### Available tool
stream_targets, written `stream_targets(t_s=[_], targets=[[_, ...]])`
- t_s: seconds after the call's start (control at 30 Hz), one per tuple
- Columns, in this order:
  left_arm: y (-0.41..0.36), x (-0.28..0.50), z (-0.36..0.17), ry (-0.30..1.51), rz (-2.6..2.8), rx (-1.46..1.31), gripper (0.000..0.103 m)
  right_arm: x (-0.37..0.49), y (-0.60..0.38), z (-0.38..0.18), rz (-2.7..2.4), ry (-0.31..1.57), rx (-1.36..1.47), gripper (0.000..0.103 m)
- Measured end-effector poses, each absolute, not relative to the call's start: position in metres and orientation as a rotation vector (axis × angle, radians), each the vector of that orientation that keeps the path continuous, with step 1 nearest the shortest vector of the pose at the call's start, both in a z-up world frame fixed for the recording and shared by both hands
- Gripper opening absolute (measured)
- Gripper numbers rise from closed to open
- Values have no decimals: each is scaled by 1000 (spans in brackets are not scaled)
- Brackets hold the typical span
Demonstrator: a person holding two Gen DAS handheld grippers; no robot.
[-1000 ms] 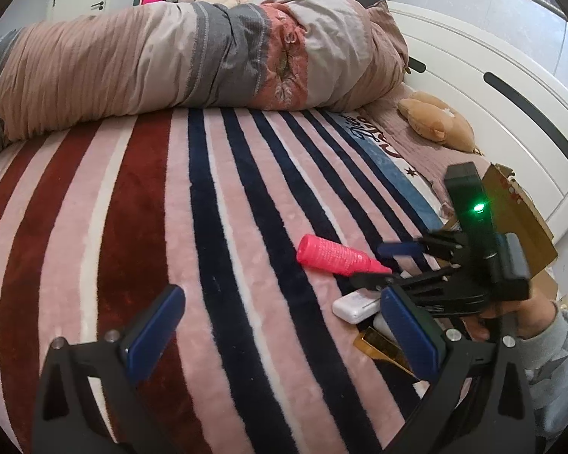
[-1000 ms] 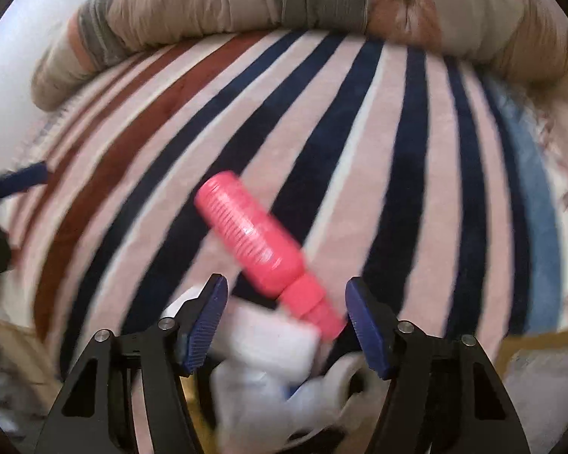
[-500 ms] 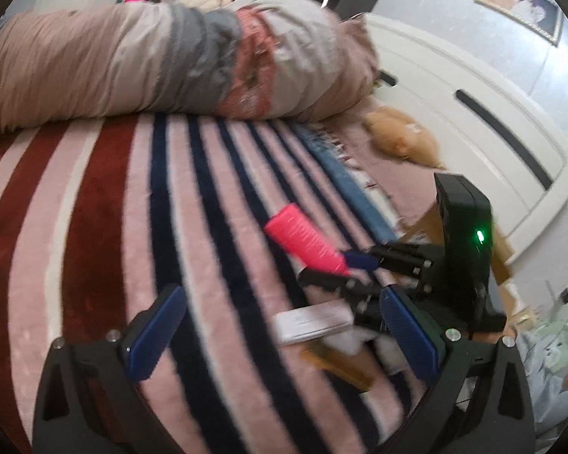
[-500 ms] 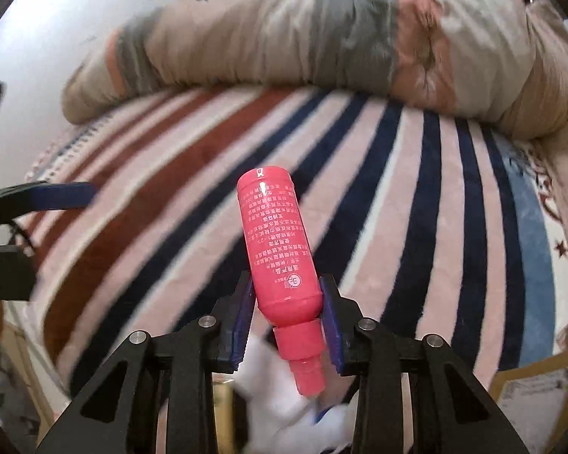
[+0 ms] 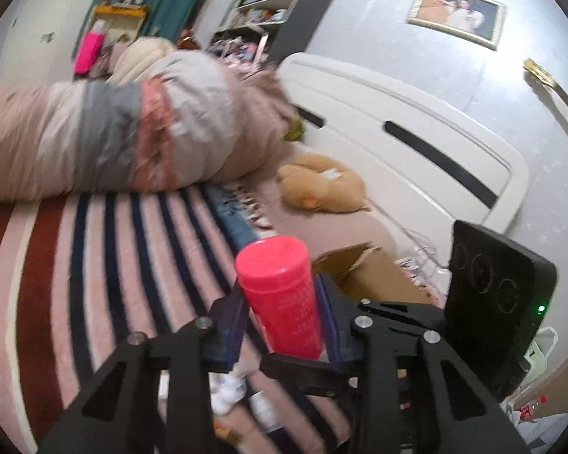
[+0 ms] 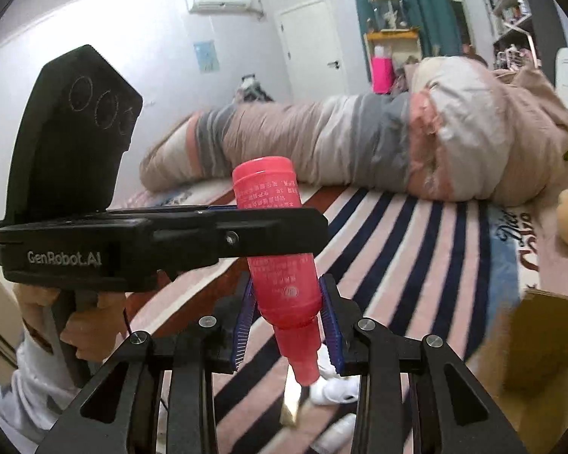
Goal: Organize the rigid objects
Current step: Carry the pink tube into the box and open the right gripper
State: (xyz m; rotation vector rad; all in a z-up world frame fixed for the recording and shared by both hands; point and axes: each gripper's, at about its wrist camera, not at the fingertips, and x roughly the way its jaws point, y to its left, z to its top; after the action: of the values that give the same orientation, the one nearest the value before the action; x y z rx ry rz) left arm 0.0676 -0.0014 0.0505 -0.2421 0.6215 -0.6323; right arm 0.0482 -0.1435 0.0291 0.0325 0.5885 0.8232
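Observation:
A pink plastic bottle (image 6: 284,280) is held upside down above the striped bed, cap pointing down. My right gripper (image 6: 287,321) is shut on its lower body near the neck. My left gripper (image 5: 280,321) is shut on the same pink bottle (image 5: 280,295) higher up; in the right wrist view its black body (image 6: 163,242) crosses the bottle from the left. Both grippers hold the bottle at once. Small white objects (image 6: 333,382) lie on the blanket below.
A rolled quilt (image 6: 359,151) lies across the far side of the striped blanket (image 5: 94,265). A tan plush toy (image 5: 322,189) lies by the white headboard (image 5: 416,143). An open cardboard box (image 5: 367,276) stands at the right of the bed.
My right gripper lifted the pink bottle off the blanket. My left gripper moved in and shut on the bottle's upper part; it was open half a second ago.

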Motion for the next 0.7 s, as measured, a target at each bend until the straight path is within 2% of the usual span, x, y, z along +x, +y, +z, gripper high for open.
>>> stream_targets(t_s=[0.3, 0.47, 0.7], targets=[[-124, 67, 82, 603, -751, -96, 29, 32, -262, 45, 686, 510, 126, 29], [-194, 79, 64, 673, -800, 0, 29, 31, -320, 23, 603, 563, 171, 29], [-237, 97, 23, 808, -824, 63, 29, 42, -347, -17, 510, 705, 131, 29]])
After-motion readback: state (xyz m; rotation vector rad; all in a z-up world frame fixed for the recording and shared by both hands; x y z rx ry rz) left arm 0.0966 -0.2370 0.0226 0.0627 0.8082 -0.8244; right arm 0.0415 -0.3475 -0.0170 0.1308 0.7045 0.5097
